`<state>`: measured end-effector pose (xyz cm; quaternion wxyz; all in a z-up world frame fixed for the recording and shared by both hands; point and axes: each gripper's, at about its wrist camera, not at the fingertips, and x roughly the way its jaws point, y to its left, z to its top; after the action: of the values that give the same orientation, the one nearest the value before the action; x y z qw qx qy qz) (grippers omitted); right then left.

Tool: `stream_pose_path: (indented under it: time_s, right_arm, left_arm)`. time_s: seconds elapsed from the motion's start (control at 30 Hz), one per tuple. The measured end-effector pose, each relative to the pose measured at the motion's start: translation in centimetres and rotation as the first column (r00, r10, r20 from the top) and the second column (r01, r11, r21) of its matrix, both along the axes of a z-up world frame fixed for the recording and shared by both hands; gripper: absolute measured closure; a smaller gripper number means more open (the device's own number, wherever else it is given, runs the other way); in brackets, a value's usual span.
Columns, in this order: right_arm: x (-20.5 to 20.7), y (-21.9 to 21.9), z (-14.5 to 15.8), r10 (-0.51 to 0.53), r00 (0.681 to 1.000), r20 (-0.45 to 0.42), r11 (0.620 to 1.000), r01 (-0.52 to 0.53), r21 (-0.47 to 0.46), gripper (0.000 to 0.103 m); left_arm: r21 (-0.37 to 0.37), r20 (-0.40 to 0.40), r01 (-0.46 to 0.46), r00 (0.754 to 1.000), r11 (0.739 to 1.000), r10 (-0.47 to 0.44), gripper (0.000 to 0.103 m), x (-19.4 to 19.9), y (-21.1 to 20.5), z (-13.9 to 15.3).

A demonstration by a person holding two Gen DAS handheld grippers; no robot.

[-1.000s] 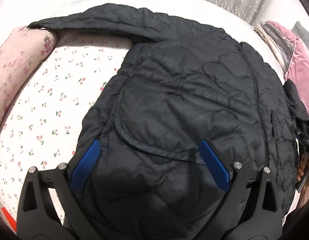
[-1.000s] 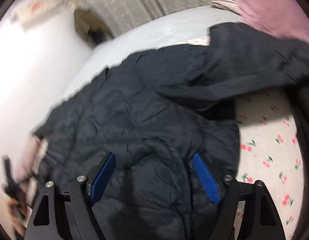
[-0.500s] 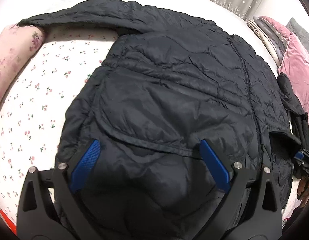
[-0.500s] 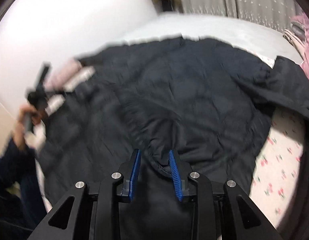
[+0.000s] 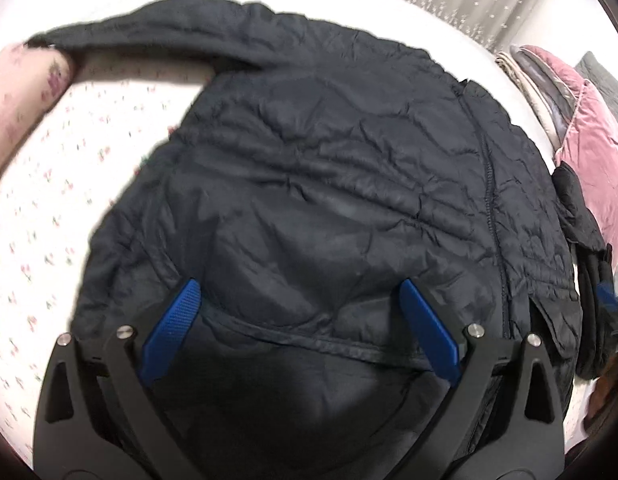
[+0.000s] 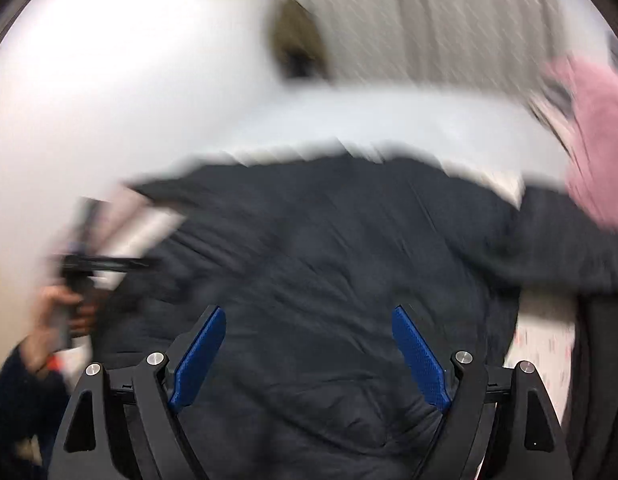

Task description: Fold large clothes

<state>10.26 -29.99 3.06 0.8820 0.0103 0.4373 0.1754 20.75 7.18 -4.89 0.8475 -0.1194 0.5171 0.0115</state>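
The dark quilted jacket (image 5: 329, 200) lies spread on the bed (image 5: 41, 216), its zip running up the side nearest the pink cushion (image 5: 593, 152). One sleeve (image 5: 149, 36) stretches out flat, away from the cushion; nothing of the body looks folded over yet, so the folding seems barely begun. The left gripper (image 5: 299, 320) hovers over the hem with jaws wide and nothing between them. The right gripper (image 6: 309, 352) hangs above the jacket (image 6: 329, 260) too, its jaws opening and empty, in a blurred view. Sleeves and body are left to fold
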Motion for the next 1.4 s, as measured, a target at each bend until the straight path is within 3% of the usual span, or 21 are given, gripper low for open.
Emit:
stream_pose_path:
  time_s: [0.13,0.2,0.3,0.43,0.53,0.6,0.67,0.73,0.83,0.9,1.0,1.07,1.1,1.13,1.17,1.23,1.33,1.4]
  right_arm:
    - [0.7,3.1,-4.2,0.012,0.991,-0.136,0.983,-0.037,-0.181,0.017]
    - [0.0,4.2,-5.6,0.033,0.982,-0.184,0.961,-0.082,-0.263,0.017]
    - [-0.6,4.4,-7.5,0.047,0.971,-0.234,0.948,-0.118,-0.297,0.017]
    - [-0.5,3.7,-7.0,0.043,0.97,-0.238,0.961,-0.106,-0.257,0.017]
    - [-0.9,2.5,-4.8,0.043,0.983,-0.178,0.974,-0.081,-0.214,0.017]
    - [-1.4,0.1,-2.3,-0.007,0.992,-0.125,0.988,-0.012,-0.155,0.017]
    - [-1.4,-3.2,-1.0,-0.114,0.988,-0.108,0.989,0.103,-0.108,0.017]
    - [-0.9,-6.7,-1.0,-0.233,0.962,-0.14,0.97,0.221,-0.098,0.017]
    - [-0.8,-11.4,-3.0,-0.383,0.895,-0.226,0.923,0.367,-0.111,0.017]
    - [-0.8,-13.3,-4.2,-0.42,0.863,-0.282,0.906,0.417,-0.074,0.017]
    - [-0.9,-14.8,-5.5,-0.415,0.847,-0.331,0.898,0.439,-0.001,0.018]
    - [-0.6,-14.0,-5.3,-0.386,0.866,-0.317,0.914,0.407,-0.001,0.035]
    - [-0.6,-13.6,-5.1,-0.369,0.873,-0.317,0.919,0.394,0.014,0.059]
    - [-0.6,-13.0,-4.8,-0.352,0.879,-0.321,0.924,0.381,0.029,0.076]
    - [-0.5,-12.6,-4.5,-0.348,0.885,-0.31,0.93,0.368,0.007,0.08]
    - [-0.5,-11.2,-3.7,-0.344,0.899,-0.272,0.939,0.337,-0.075,0.089]
    - [-0.8,-11.4,-2.6,-0.366,0.898,-0.242,0.93,0.35,-0.109,0.094]
    - [-1.3,-12.6,-2.0,-0.413,0.886,-0.211,0.91,0.393,-0.132,0.095]
  left_arm:
    - [0.115,-0.025,0.042,0.999,0.993,-0.039,0.003,-0.4,-1.3,-0.3]
    - [0.112,-0.047,0.04,0.998,0.993,-0.034,0.003,-0.5,-1.1,-0.6]
    - [0.122,-0.066,0.049,0.997,0.991,-0.041,0.003,-0.6,-1.0,-1.1]
    - [0.128,-0.074,0.064,0.996,0.99,-0.055,0.003,-0.6,-1.1,-1.1]
    - [0.048,-0.056,0.066,0.996,0.997,-0.063,0.003,-1.0,-0.1,0.0]
    - [0.016,-0.029,0.051,0.998,0.999,-0.05,0.003,-1.1,1.2,0.9]
    - [0.062,-0.01,0.0,1.0,0.998,0.0,0.003,-1.2,2.9,1.6]
    - [0.112,-0.018,-0.063,0.998,0.992,0.065,0.003,-1.0,5.1,1.5]
    - [0.103,-0.053,-0.141,0.988,0.985,0.147,0.003,-1.0,8.4,0.6]
    - [0.083,-0.075,-0.171,0.981,0.982,0.177,0.003,-1.2,9.8,-0.1]
    - [0.063,-0.102,-0.182,0.977,0.981,0.187,0.003,-0.9,9.6,-1.2]
    - [0.011,-0.117,-0.157,0.981,0.988,0.157,0.005,-0.7,8.8,-1.8]
    - [-0.004,-0.116,-0.145,0.983,0.989,0.144,0.011,-0.8,8.4,-1.9]
    - [-0.003,-0.113,-0.133,0.985,0.991,0.132,0.017,-0.7,8.0,-1.9]
    - [0.017,-0.106,-0.123,0.987,0.992,0.124,0.021,-0.8,7.6,-1.8]
    - [0.034,-0.097,-0.092,0.991,0.995,0.094,0.042,-1.1,6.6,-1.5]
    - [0.045,-0.089,-0.067,0.993,0.997,0.071,0.056,-1.6,5.7,-1.2]
    - [0.053,-0.087,-0.034,0.995,0.998,0.038,0.059,-2.3,4.9,-1.0]
